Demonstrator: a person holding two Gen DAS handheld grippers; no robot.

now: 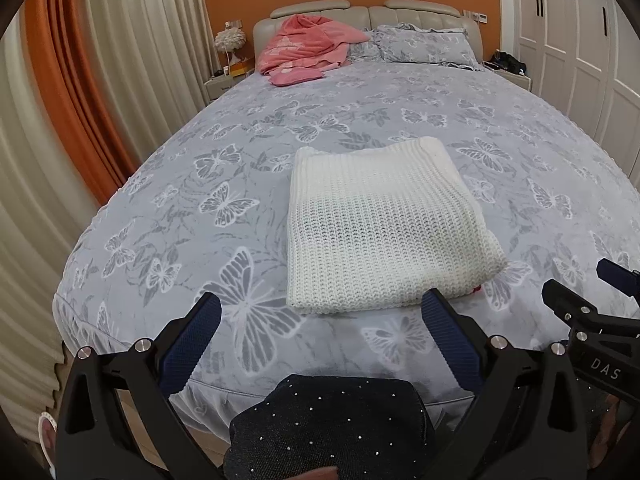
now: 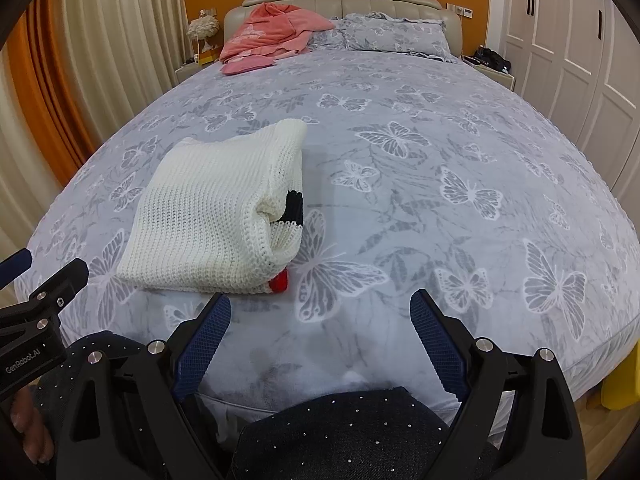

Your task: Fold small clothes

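A folded white knitted sweater (image 1: 384, 224) is seen lying flat on a butterfly-print bedspread (image 1: 224, 184) near the foot of the bed, just beyond the left gripper (image 1: 320, 312), whose fingers are spread wide and empty. In the right wrist view, the sweater (image 2: 216, 216) is found ahead and to the left of the right gripper (image 2: 320, 312), likewise held open and empty. A black stripe and a red patch are shown at its folded right edge.
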